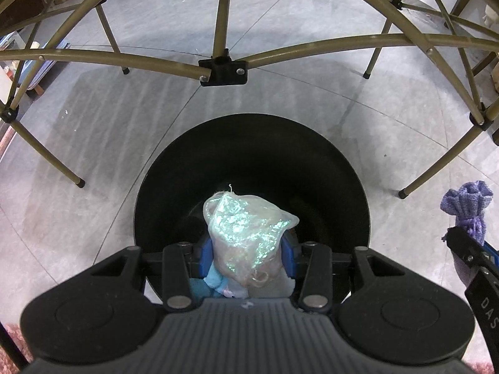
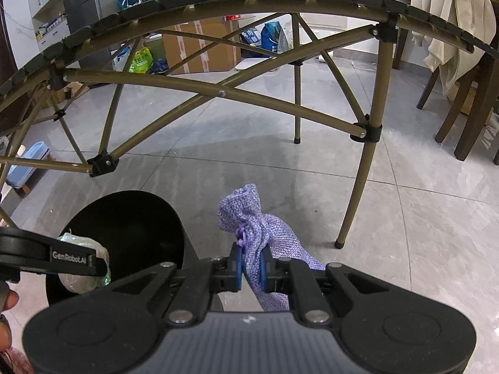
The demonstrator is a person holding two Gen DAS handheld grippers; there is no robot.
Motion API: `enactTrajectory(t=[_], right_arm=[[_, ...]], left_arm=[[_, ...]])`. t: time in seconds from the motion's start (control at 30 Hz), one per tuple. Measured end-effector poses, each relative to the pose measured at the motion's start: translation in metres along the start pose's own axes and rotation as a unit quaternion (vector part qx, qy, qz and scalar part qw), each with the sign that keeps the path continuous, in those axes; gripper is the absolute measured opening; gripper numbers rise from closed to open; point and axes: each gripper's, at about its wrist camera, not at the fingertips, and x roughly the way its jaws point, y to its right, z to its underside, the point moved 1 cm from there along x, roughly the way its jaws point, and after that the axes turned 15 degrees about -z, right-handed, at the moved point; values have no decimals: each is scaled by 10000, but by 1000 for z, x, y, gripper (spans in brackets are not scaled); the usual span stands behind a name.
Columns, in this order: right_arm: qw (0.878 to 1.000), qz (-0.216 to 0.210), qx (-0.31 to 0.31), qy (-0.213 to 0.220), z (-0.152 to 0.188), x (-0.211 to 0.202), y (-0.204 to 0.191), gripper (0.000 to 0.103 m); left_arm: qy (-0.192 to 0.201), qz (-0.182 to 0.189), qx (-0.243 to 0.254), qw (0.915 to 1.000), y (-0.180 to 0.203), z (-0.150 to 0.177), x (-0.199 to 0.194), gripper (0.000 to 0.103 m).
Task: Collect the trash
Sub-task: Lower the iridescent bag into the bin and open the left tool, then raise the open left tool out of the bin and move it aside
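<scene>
crumpled iridescent wrapper [image 1: 246,230], purple pouch [image 2: 259,233]

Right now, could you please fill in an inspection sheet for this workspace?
Surface: grey tiled floor, a few dark specks.
Job's things: black bin; shiny plastic bundle over its opening; purple pouch beside it.
Clutter: nothing seen near the bin.
Grippers: left gripper shut on the bundle; right gripper shut on the pouch.
Cables: nothing seen.
Surroundings: folding table frame, boxes, wooden chair.
</scene>
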Motion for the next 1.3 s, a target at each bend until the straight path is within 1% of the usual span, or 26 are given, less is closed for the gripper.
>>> enactTrajectory(t=[0.07, 0.17, 0.23, 0.3, 0.33, 0.37, 0.63, 0.97, 1.3], right_arm=[[10000, 2, 1, 3, 0, 0, 0, 10], [10000, 7, 8, 9, 1, -1, 1, 10], [10000, 12, 18, 13, 1, -1, 2, 10], [10000, 12, 22, 1, 2, -1, 3, 10], [10000, 14, 27, -5, 2, -1, 4, 10], [10000, 17, 32, -9, 2, -1, 4, 10], [10000, 3, 36, -29, 1, 0, 2, 10], [10000, -34, -36, -69, 0, 1, -2, 10], [9997, -141, -147, -117, -3, 4, -16, 10]], left_arm=[[-4, -32, 0, 10000, 1, 0, 1, 44], [6, -74, 18, 10000, 1, -1, 2, 48], [28, -116, 18, 9999, 2, -1, 1, 60], [31, -140, -53, 9999, 0, -1, 1, 94], [37, -145, -100, 9998, -1, -1, 0, 99], [53, -149, -137, 9998, -2, -1, -1, 102], [-1, -266, -138, 9996, -3, -2, 2, 103], [27, -346, -75, 9994, -9, 0, 4, 103], [190, -449, -45, 9988, -20, 1, 1, 103]])
